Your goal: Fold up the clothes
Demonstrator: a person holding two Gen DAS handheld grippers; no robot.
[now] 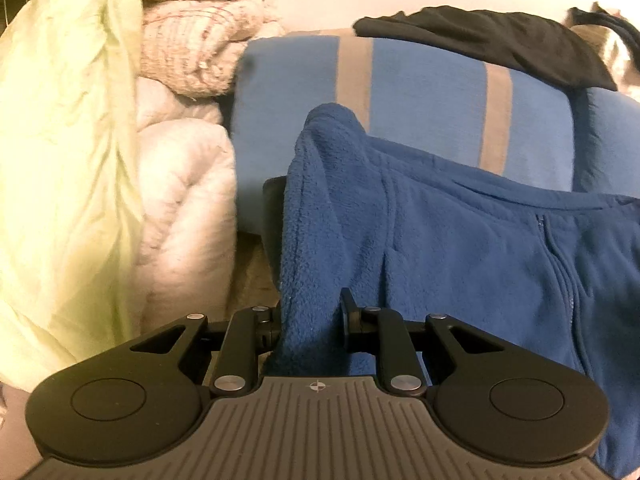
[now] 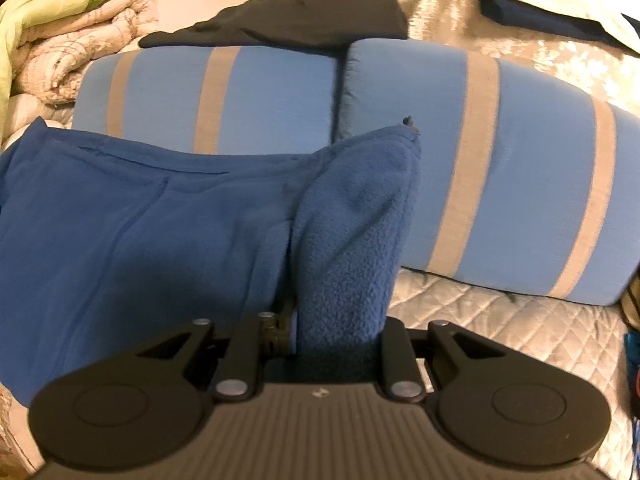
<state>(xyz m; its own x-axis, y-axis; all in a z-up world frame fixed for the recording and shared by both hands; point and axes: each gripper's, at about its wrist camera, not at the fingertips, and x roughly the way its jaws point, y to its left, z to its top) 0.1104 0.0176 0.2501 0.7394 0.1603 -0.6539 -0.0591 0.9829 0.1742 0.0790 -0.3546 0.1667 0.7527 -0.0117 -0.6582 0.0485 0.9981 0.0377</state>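
Bunched fleece fills both sets of jaws: the left gripper [image 1: 312, 264] and right gripper [image 2: 340, 272] are each clenched on a corner of the blue fleece jacket [image 1: 460, 240], held above the bed near the striped pillows [image 2: 480, 152]. Both corners should be kept level and taut, then laid down together.

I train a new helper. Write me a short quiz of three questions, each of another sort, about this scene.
1. True or false: both grippers are shut on the royal-blue fleece zip jacket.
2. The black garment lies on: A) the light-blue pillows with grey stripes, B) the pale-green blanket, C) the quilted silver bedspread.
3. Fill in: down the jacket's front runs a ____.

Key: 1 true, left gripper and right gripper; 2 A; 3 zip.
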